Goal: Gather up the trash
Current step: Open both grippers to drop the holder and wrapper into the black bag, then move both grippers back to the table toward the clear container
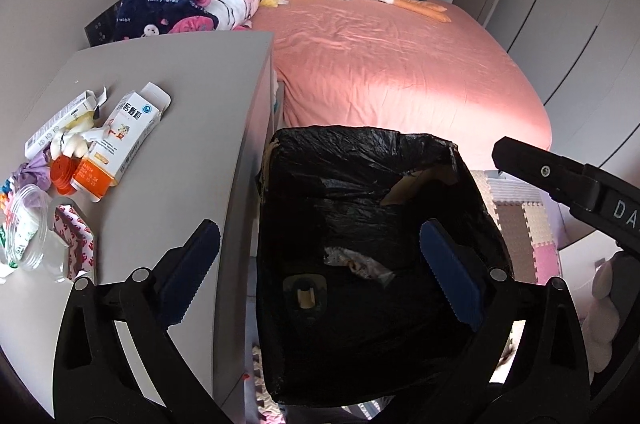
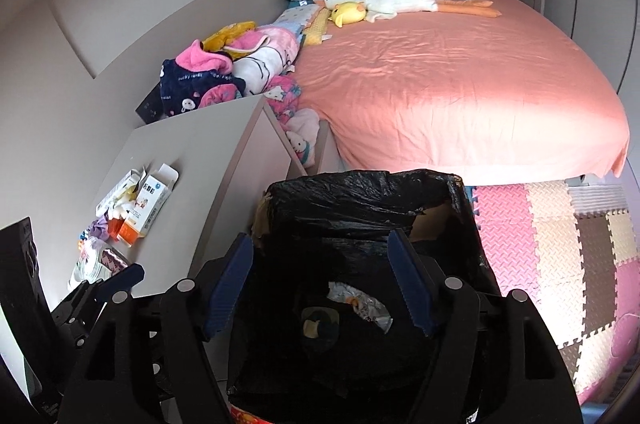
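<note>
A: So we're looking down the left gripper [image 1: 318,264], jaws spread wide, nothing between them, hanging right over the bin [image 1: 360,224] with the black bag in it.

B: Yep, and we can see a crumpled wrapper [image 1: 358,262] at the bottom, plus a small dark tray thing [image 1: 305,292] next to it.

A: Left of the bin is the grey cabinet [image 1: 180,128]. We've got an orange-and-white carton [image 1: 120,140], a white box [image 1: 60,124] and a clear plastic cup [image 1: 28,228] sitting on it.

B: Other gripper [image 1: 560,180] pokes in from the right. Pink bed [image 1: 400,64] behind.
</note>
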Tool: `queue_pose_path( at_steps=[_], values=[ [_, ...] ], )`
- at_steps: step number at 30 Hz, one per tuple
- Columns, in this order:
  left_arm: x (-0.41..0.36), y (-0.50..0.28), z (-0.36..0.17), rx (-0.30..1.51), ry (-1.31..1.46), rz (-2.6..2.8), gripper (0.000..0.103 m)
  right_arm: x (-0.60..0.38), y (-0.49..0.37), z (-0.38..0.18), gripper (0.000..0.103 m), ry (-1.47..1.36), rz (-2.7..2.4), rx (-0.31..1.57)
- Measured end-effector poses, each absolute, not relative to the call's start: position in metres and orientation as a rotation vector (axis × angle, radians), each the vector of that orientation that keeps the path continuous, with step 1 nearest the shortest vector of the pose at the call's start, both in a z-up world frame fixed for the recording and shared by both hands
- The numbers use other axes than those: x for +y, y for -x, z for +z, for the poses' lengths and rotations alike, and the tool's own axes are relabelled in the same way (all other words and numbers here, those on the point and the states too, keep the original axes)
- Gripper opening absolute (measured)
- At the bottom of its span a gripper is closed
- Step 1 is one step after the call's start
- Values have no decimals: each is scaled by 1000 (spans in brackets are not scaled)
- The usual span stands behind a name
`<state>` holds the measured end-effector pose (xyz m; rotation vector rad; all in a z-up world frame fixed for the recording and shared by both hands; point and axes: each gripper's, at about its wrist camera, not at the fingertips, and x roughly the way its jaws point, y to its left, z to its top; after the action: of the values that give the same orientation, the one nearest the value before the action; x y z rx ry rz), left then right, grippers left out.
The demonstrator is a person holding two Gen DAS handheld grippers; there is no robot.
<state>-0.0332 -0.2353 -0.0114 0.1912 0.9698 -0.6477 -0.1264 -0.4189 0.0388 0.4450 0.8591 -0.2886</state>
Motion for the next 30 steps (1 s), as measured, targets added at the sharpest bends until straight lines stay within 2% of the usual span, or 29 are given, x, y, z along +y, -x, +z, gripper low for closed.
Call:
queue_pose_path(
  at_steps=[15, 30],
  values=[
    [-222, 28, -12, 972, -187, -612, 97, -404, 115, 39, 71, -426, -248, 867],
    [-164, 17, -13, 984, -115, -472, 97, -359, 82, 33, 71, -383, -125, 908]
  ],
)
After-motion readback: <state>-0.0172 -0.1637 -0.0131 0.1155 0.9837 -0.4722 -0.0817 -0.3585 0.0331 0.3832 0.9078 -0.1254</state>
